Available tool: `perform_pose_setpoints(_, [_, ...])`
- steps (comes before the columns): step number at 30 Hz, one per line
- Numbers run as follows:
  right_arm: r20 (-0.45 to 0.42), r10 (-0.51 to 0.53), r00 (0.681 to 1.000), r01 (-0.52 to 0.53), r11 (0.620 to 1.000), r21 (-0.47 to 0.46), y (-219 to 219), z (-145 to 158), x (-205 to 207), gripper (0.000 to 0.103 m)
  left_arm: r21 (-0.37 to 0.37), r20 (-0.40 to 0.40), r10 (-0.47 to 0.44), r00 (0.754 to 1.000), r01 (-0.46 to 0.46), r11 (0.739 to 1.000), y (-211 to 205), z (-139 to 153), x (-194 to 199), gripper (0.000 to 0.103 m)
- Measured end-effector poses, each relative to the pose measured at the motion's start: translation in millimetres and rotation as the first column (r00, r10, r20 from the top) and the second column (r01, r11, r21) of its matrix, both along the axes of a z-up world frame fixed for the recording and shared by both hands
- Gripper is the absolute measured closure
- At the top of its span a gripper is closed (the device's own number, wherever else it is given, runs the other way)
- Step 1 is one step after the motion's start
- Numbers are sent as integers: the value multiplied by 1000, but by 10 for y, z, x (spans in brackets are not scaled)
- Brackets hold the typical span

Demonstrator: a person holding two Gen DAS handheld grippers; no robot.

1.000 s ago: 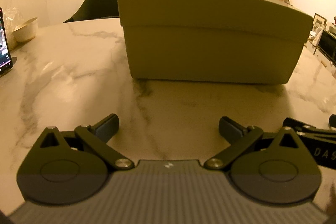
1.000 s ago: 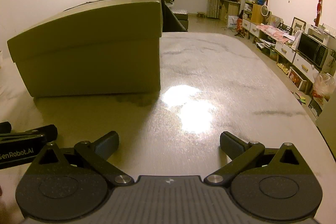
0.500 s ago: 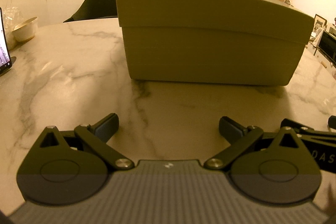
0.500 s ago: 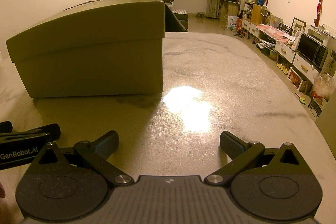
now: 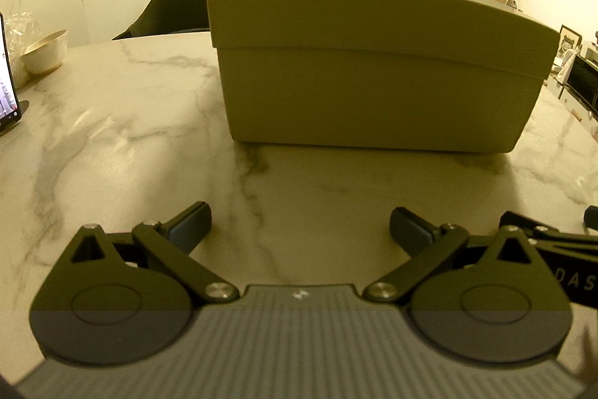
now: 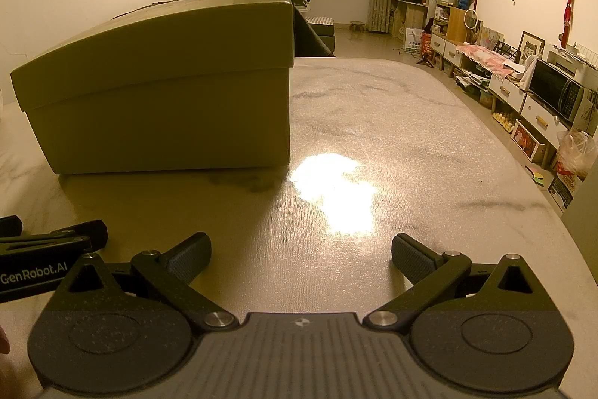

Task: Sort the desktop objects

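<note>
So the marble table [image 5: 112, 137] is mostly bare with the lidded box [image 5: 373, 70] shut in the middle – likely where stuff gets sorted – and the left gripper [image 5: 299, 225] and right gripper [image 6: 301, 255] sit low before it, jaws spread, holding nothing.

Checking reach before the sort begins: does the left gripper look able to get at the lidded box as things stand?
Probably yes. The left gripper is open and empty, facing the box head on, with only bare table between them. The lid is on, and the box looks wider than the open jaws.
</note>
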State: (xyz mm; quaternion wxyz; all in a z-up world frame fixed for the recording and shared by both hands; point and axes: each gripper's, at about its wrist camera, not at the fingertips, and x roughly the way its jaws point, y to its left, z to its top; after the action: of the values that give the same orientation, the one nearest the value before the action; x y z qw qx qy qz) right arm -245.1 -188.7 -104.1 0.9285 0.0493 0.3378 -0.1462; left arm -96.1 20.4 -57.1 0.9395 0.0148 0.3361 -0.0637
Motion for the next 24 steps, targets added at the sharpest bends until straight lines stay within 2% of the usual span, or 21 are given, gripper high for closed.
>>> perform_pose_setpoints(24, [0,0,1000,0,1000,0,6,-3,1,0,0,0,-3,1000,3,1000,43,-17,50,0])
